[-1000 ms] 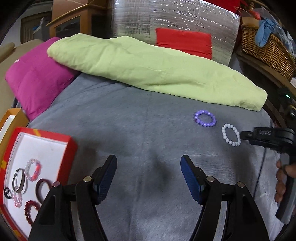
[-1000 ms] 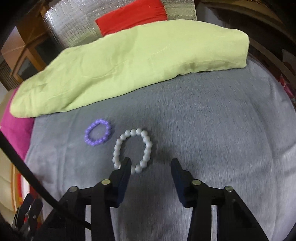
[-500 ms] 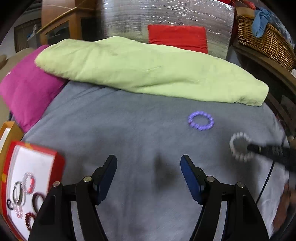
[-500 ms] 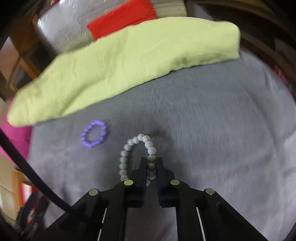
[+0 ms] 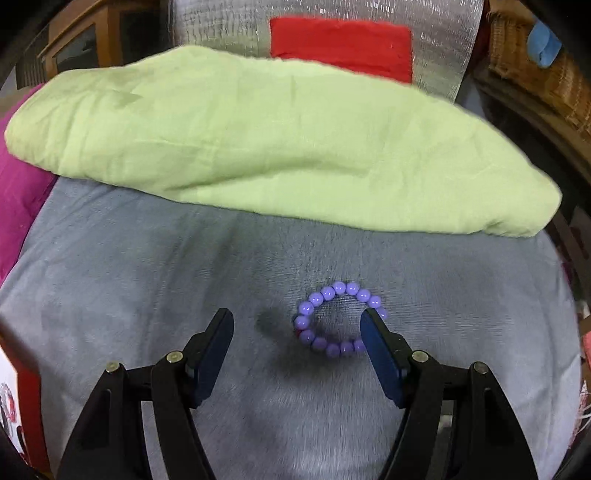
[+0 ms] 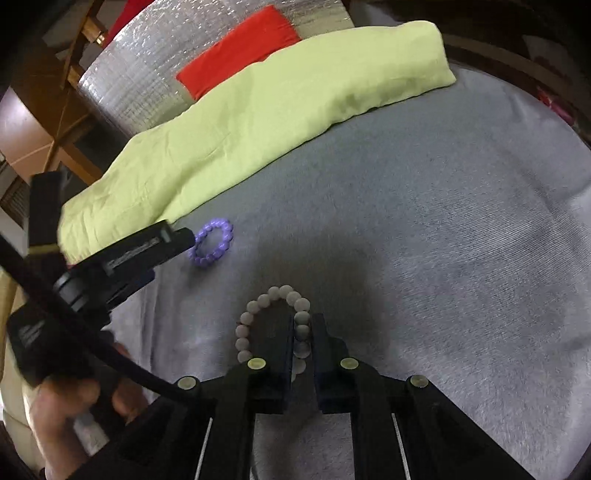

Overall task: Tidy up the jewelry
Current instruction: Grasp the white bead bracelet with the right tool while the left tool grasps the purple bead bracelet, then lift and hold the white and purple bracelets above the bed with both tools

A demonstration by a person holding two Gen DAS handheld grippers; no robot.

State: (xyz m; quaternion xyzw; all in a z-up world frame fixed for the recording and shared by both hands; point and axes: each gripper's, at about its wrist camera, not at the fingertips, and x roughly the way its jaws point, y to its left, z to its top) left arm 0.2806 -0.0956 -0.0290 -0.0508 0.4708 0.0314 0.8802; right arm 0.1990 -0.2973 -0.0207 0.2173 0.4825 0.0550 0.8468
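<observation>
Nearest in the left wrist view, the left gripper (image 5: 297, 325) is spread wide, its blue-padded fingers (image 5: 376, 345) low over a grey plush blanket (image 5: 147, 280). A purple bead bracelet (image 5: 338, 319) lies flat on that blanket, toward the right-hand finger, whose tip overlaps the ring's right edge; whether it touches the beads cannot be told. At the lower left edge a sliver of a red jewelry box (image 5: 31, 413) with a white lining shows, with blurred pieces inside it.

In the right wrist view, the right gripper (image 6: 303, 336) is pressed together on one side of a white bead bracelet (image 6: 275, 295), the rest of the loop arching forward over the blanket (image 6: 461, 221). Whether the loop hangs clear of the fabric or rests on it is unclear. To the left, the left gripper (image 6: 181, 238) appears from the side, its tip just beside the purple bracelet (image 6: 213, 247), and a hand (image 6: 74, 406) grips its handle at the lower left.

Beyond the bracelets, a long light-green cushion (image 5: 277, 147) lies across the far side of the blanket. A magenta pillow (image 5: 18, 192) sits at the far left, partly under the green cushion. Behind them stands a silver quilted panel (image 5: 221, 33) with a red rectangle (image 5: 340, 44) on it. A wooden cabinet (image 5: 85, 40) stands at the back left, and a wicker basket (image 5: 535, 70) holding something blue is at the back right.
</observation>
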